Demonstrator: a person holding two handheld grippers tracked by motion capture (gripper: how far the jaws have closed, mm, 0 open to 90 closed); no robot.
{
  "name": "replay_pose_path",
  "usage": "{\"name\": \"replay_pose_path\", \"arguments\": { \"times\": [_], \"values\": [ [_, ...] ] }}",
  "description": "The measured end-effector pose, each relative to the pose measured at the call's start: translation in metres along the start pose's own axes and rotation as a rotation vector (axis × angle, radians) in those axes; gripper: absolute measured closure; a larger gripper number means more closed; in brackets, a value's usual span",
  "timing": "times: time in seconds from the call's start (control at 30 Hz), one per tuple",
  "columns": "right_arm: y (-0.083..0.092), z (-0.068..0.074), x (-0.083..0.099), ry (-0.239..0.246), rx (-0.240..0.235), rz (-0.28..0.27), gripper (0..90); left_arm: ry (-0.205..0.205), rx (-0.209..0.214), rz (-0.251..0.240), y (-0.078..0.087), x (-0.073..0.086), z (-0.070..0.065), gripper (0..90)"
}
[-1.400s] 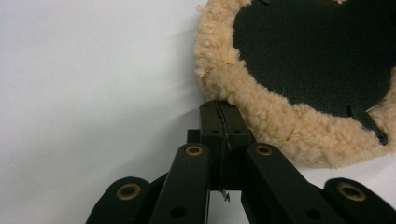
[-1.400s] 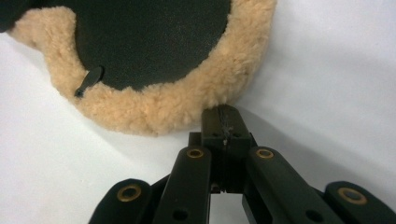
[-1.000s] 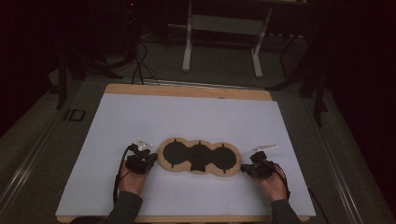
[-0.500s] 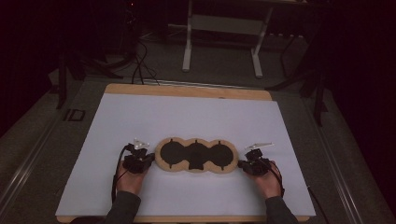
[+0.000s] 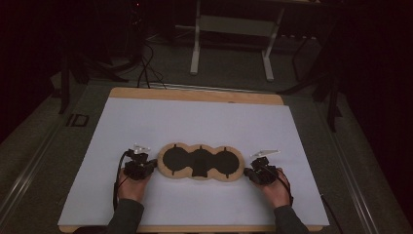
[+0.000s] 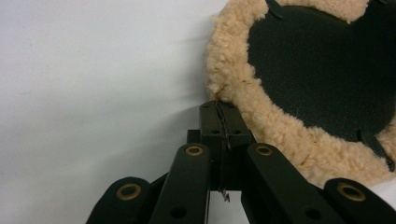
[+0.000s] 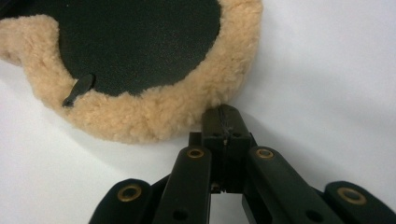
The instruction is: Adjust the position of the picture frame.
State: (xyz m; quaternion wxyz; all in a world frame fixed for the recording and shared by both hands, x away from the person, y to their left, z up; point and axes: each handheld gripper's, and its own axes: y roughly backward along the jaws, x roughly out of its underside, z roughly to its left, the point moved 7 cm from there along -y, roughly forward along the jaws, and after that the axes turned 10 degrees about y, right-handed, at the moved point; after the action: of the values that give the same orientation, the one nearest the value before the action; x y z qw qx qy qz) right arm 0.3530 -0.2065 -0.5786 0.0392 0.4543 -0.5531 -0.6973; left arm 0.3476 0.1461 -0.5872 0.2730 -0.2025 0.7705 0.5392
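White surface (image 5: 195, 122) on wooden board, dark room beyond, desk legs (image 5: 197, 44) at 12 o'clock. Fleece pad (image 5: 200, 162) with three black lobes lies flat near my edge. My left tool (image 6: 218, 109) closed, pinching fleece rim at pad's 9 o'clock; right tool (image 7: 225, 114) closed at rim at 3 o'clock, grip uncertain. Risk: thin pinch of fleece slips when lifted, pad sags or drops. Nothing blocks path.

One fleece pad (image 5: 200, 162) lies near the front edge of the surface (image 5: 195, 122), made of three rounded lobes in a row, each with one dark centre, so three dark patches in all. Two hand-held grippers are there, the left hand-held gripper (image 5: 151, 165) and the right hand-held gripper (image 5: 247, 172), one at each end of the pad.
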Motion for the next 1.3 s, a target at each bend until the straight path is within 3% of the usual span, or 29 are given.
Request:
{"name": "replay_pose_path", "arguments": {
  "times": [0.57,0.9,1.03,1.2,1.3],
  "values": [
    [-0.002,-0.002,-0.002,-0.021,-0.011,-0.016,90.0,0.007,0.014,0.006,0.001,0.001,0.001,90.0],
    [-0.003,-0.003,-0.002,-0.022,-0.009,-0.029,90.0,-0.017,-0.007,0.006,0.001,0.001,0.0,90.0],
    [-0.002,-0.003,-0.001,-0.022,0.001,-0.041,86.9,-0.003,-0.019,0.003,0.002,0.0,0.004,87.1],
    [0.004,-0.008,0.0,-0.041,0.015,-0.075,82.9,0.027,-0.05,-0.04,0.01,-0.004,0.011,79.7],
    [0.009,-0.012,0.001,-0.059,0.023,-0.096,81.6,0.029,-0.035,-0.078,0.016,-0.009,0.011,77.3]
  ]
}}
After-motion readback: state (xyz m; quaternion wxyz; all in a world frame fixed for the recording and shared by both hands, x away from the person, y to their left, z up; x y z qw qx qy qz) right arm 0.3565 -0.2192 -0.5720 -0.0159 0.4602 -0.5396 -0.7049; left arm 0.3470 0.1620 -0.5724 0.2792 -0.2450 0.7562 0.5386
